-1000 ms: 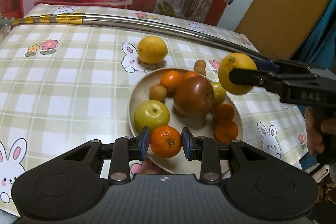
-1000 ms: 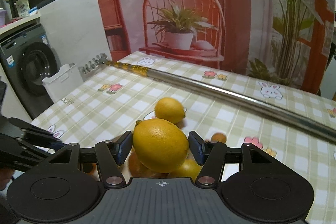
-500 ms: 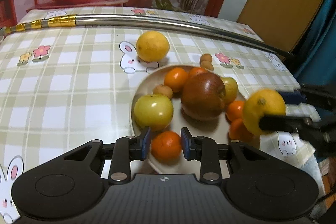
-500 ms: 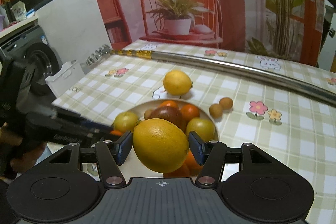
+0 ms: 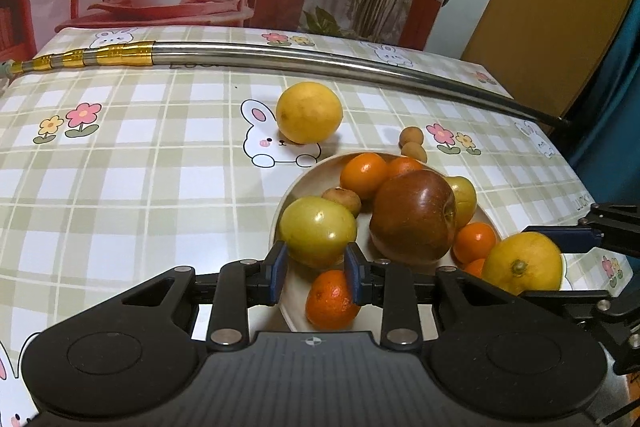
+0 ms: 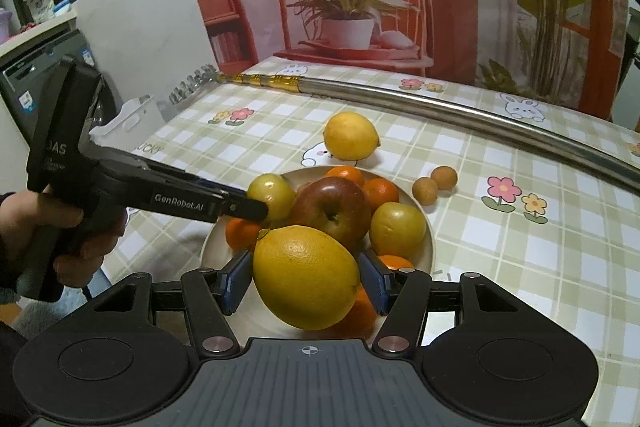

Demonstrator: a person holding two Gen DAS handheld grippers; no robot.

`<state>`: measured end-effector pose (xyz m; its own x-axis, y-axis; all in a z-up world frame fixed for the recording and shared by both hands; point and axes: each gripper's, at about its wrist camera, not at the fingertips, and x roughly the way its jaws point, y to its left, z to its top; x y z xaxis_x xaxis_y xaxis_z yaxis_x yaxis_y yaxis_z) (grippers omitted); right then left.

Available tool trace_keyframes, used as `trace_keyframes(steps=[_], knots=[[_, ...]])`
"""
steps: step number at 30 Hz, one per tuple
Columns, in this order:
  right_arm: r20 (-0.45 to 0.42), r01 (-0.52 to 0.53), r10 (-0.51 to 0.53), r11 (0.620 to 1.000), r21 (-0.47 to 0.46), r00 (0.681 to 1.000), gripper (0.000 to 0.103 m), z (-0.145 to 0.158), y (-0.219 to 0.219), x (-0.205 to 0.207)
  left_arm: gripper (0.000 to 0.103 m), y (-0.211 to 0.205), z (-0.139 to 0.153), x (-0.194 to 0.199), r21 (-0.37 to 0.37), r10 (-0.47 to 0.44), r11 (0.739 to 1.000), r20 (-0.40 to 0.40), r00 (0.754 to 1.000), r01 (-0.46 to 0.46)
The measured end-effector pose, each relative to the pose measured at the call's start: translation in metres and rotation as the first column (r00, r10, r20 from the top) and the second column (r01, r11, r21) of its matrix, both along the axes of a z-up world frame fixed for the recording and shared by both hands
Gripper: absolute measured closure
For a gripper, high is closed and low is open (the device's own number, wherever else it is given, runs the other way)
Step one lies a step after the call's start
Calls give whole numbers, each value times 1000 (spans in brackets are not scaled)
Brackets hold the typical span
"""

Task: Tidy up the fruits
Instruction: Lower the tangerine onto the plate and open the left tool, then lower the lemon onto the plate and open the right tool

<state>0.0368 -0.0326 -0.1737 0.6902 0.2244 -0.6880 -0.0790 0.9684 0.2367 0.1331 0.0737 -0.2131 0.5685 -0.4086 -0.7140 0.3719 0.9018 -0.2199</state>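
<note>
Yellow lemon pinched in right gripper jaws over the plate; left gripper jaws narrowed, gripping nothing

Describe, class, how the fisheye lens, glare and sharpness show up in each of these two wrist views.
Left wrist view: the straight metal pole bows into an arc, a bright highlight sits on the green apple, fruit is sharp. Right wrist view: the pole curves too, the frame corners go dark, the held lemon shows crisp peel texture, and the backdrop looks washed pink.
</note>
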Motion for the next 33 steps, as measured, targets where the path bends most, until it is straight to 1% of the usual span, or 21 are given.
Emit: trace_keyframes(steps=[4, 9, 14, 17, 21, 28, 33], knots=[[-14, -22, 22, 1000, -5, 1000, 49, -1, 5, 4, 70, 7, 8, -4, -36, -9, 999, 17, 1000, 9], [-33, -67, 67, 998, -18, 997, 49, -3, 16, 15, 70, 21, 20, -8, -62, 10, 998, 38, 999, -8], [-90, -138, 134, 989, -44, 987, 49, -14, 36, 28, 70, 34, 28, -14, -78, 42, 996, 52, 998, -38], [-106, -161, 157, 986, -36, 982, 49, -19, 46, 35, 70, 39, 29, -17, -71, 61, 996, 55, 997, -57], [-117, -169, 164, 985, -34, 979, 49, -23, 54, 41, 70, 43, 29, -23, -38, 69, 997, 76, 995, -66], [-129, -162, 158, 987, -22, 979, 49, -29, 59, 49, 70, 58, 31, -23, -55, 113, 993, 70, 991, -109], [-127, -156, 156, 988, 10, 980, 49, -30, 60, 54, 70, 63, 32, -24, -58, 128, 991, 69, 989, -124]])
